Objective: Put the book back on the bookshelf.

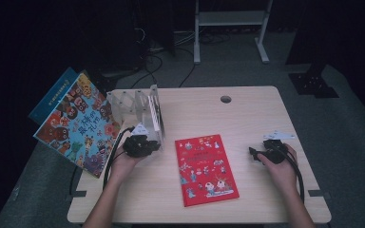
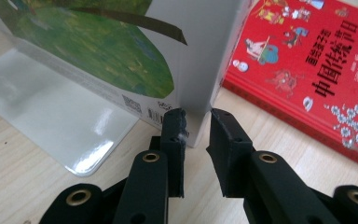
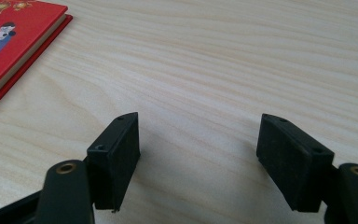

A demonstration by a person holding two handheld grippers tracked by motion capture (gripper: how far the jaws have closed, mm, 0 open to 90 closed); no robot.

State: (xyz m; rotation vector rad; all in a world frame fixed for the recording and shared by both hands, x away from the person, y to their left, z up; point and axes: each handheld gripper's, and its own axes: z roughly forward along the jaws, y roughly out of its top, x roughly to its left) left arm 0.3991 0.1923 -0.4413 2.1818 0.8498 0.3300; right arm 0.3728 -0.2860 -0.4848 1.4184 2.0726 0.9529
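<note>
the left gripper (image 2: 196, 122) is clenching the spine of the upright book (image 2: 121, 51) in the clear rack (image 1: 138, 107); the right gripper (image 3: 198, 140) is resting released on the tabletop (image 1: 247, 114), farther off.

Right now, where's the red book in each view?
High view: red book lies flat at table centre, between the two hands.
Left gripper view: upper right, just past the white book's spine.
Right gripper view: top-left corner, its edge and pages showing.
Shared landmark: the light wooden table.
</note>
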